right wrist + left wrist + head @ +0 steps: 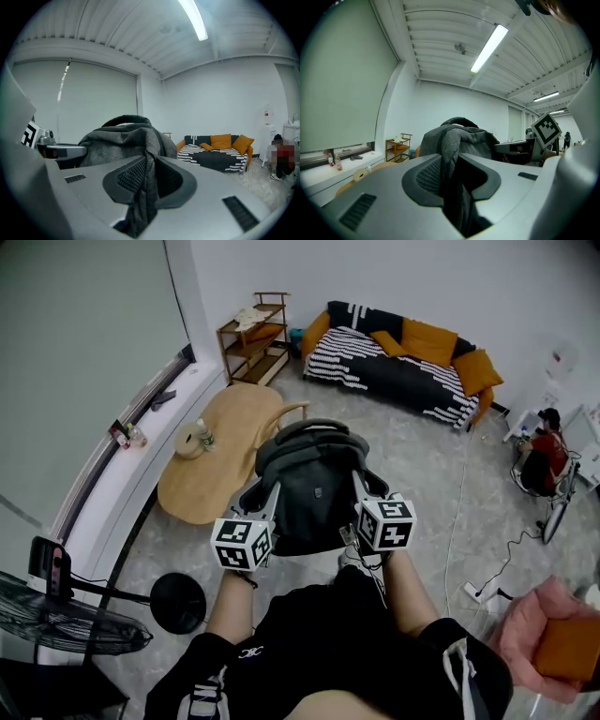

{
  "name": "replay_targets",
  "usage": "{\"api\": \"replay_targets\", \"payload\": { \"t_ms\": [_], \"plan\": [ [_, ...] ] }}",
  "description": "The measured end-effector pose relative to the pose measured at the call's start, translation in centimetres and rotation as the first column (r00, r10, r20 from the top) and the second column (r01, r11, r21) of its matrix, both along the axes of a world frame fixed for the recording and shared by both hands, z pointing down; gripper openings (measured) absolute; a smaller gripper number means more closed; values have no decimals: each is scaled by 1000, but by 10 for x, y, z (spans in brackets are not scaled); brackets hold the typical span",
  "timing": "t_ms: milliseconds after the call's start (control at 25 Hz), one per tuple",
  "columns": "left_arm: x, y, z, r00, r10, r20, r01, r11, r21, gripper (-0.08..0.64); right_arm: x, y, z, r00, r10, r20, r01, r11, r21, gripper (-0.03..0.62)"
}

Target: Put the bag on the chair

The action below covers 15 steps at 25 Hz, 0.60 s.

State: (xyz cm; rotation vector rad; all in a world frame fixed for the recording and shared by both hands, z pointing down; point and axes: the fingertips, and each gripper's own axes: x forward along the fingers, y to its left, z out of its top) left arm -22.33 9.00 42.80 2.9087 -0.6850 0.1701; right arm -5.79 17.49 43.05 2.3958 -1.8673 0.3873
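bag: grey backpack held off the floor between both grippers, near edge of wooden table | left gripper: jaws pinching its left-side fabric | right gripper: pinching its right side | chair: perhaps the curved wooden back just beyond bag

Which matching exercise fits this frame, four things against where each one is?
Things:
1 bag
2 sofa
3 wooden table
4 pink chair

Places:
A bottom right corner of the head view
B against the far wall
C pinched by the left hand-held gripper and the right hand-held gripper
D beside the long window ledge

Pairs: 1-C, 2-B, 3-D, 4-A
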Motion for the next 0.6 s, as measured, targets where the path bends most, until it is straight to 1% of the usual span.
{"api": "replay_targets", "payload": {
  "t_ms": [280,480,600],
  "plan": [
    [19,-51,11,999,-49,-3,49,999,-10,106,22,-57,11,999,-51,6,51,999,1,83],
    [60,-96,17,995,-99,15,99,995,-8,106,69,-113,19,995,-100,25,100,995,7,83],
    [91,-132,17,990,-140,17,140,990,-5,106,101,-157,21,989,-144,29,144,990,12,83]
  ]
}}
